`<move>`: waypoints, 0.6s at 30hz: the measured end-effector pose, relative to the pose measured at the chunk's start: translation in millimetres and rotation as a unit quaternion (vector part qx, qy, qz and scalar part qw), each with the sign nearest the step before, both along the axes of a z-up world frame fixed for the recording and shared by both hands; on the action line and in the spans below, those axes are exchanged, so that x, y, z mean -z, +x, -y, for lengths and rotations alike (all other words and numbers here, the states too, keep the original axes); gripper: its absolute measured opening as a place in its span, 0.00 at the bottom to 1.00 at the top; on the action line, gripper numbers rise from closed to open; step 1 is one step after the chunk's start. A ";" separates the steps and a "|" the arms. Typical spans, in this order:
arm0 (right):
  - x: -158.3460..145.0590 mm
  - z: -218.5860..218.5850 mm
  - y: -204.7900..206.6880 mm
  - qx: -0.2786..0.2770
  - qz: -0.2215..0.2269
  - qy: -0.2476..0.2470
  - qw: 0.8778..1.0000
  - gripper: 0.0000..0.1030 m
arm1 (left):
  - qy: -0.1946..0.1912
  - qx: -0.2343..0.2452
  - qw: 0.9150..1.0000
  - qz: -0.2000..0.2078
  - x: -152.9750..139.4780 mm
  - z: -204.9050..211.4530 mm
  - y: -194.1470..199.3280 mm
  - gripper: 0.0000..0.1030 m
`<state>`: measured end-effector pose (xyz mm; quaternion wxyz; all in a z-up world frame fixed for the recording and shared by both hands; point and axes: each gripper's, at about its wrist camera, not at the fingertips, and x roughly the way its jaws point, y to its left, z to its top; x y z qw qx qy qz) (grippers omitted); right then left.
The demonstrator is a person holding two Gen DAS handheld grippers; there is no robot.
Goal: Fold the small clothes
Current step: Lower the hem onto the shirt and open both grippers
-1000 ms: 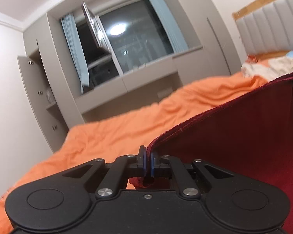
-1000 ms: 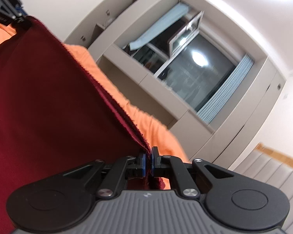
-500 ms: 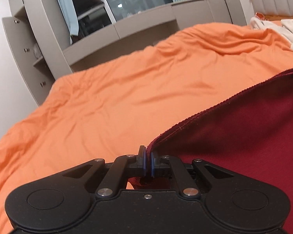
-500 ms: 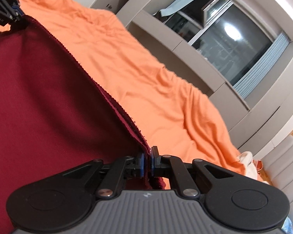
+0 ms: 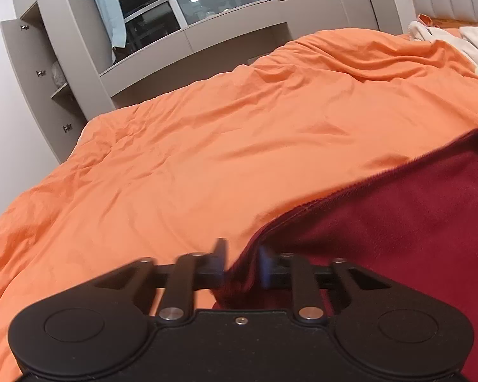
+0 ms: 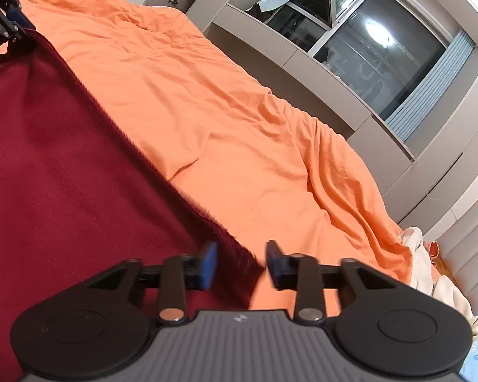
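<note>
A dark red garment (image 5: 398, 229) lies spread over the orange bedcover (image 5: 239, 133). In the left wrist view its near corner sits between the parted fingers of my left gripper (image 5: 241, 265), which is open. In the right wrist view the same red cloth (image 6: 63, 175) fills the left side, and its frayed corner rests between the open fingers of my right gripper (image 6: 240, 262). The left gripper's tip (image 6: 3, 28) shows at the cloth's far corner in that view.
Pale clothes (image 5: 455, 44) are heaped near the padded headboard at the right; they show as a pile (image 6: 436, 273) in the right wrist view too. Grey cabinets (image 5: 63, 73) and a dark window (image 6: 376, 41) stand beyond the orange bedcover (image 6: 239, 111).
Both grippers came down from held-up height toward the bed with the red cloth, then opened. The cloth's corners have been let go and lie between the parted fingers.
</note>
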<state>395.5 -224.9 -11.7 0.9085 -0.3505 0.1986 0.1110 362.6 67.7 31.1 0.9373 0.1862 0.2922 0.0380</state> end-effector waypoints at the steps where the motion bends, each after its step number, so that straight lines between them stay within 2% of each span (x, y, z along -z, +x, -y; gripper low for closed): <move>1: -0.7 0.2 0.2 0.000 0.000 0.000 1.000 0.51 | -0.003 -0.004 1.000 0.004 -2.5 -1.6 -1.4 0.47; 2: -0.8 0.4 -0.6 0.000 -0.001 -0.001 1.000 0.55 | -0.010 -0.008 1.000 0.008 -6.3 -4.2 -3.2 0.62; 3: -0.9 1.1 -0.4 0.001 -0.001 -0.001 1.000 0.62 | -0.021 -0.012 1.000 0.013 -10.5 -7.7 -5.2 0.73; 9: -4.7 3.1 -7.2 0.001 0.013 0.000 1.000 0.93 | -0.101 -0.036 0.994 0.026 -29.0 -43.8 -21.1 0.99; 11: -7.1 3.1 -12.5 0.000 0.023 -0.001 1.000 0.99 | -0.135 -0.050 0.989 0.022 -29.9 -61.1 -26.7 0.99; 15: -12.1 2.0 -22.6 -0.008 0.030 -0.007 0.999 1.00 | -0.197 -0.080 0.977 0.017 -28.4 -94.6 -36.8 0.99; 18: -17.1 1.1 -31.7 -0.011 0.028 0.001 1.000 1.00 | -0.236 -0.070 0.969 0.000 -20.4 -109.4 -40.7 0.99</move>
